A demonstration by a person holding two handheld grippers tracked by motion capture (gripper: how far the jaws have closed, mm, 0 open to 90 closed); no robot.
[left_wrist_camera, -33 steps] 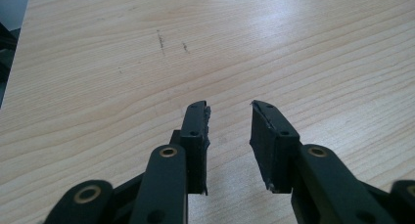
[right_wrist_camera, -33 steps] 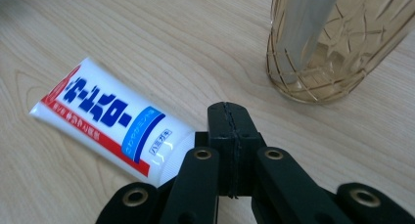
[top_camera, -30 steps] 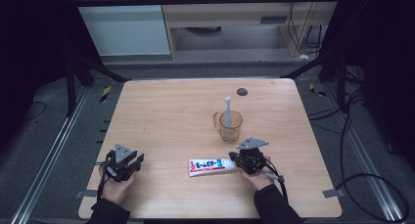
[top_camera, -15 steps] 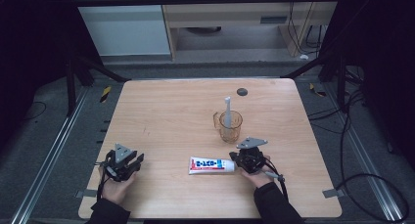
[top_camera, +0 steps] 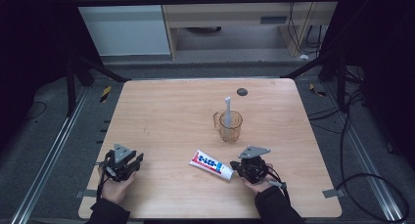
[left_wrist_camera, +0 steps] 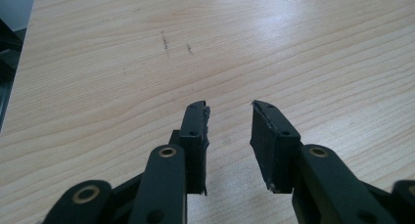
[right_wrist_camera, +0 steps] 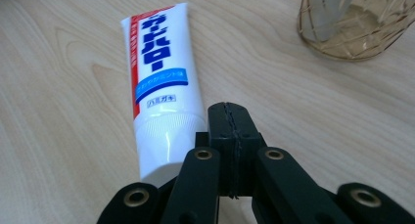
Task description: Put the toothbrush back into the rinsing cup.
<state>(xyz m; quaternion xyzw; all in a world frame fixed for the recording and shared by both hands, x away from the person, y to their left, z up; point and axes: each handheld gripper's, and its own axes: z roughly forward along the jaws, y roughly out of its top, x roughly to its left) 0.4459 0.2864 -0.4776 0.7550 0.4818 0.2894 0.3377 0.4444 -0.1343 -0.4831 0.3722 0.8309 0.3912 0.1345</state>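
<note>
Nothing much has shifted since the earlier frame: both hands sit where they were, and the toothpaste tube lies in the same spot. Over on the left, the left gripper [top_camera: 128, 166] rests near the table's [top_camera: 166, 116] front edge, jaws about halfway apart over bare wood, gripping nothing. Moving along, the white toothpaste tube [top_camera: 211, 165] lies flat, red stripe down its edge, blue Japanese lettering too unclear to spell out. Its cap end sits just beside the right gripper [top_camera: 241, 168], whose jaws are pressed fully together and empty. Behind stands an amber cup [top_camera: 230, 126] with a white toothbrush [top_camera: 227, 112] upright inside.
</note>
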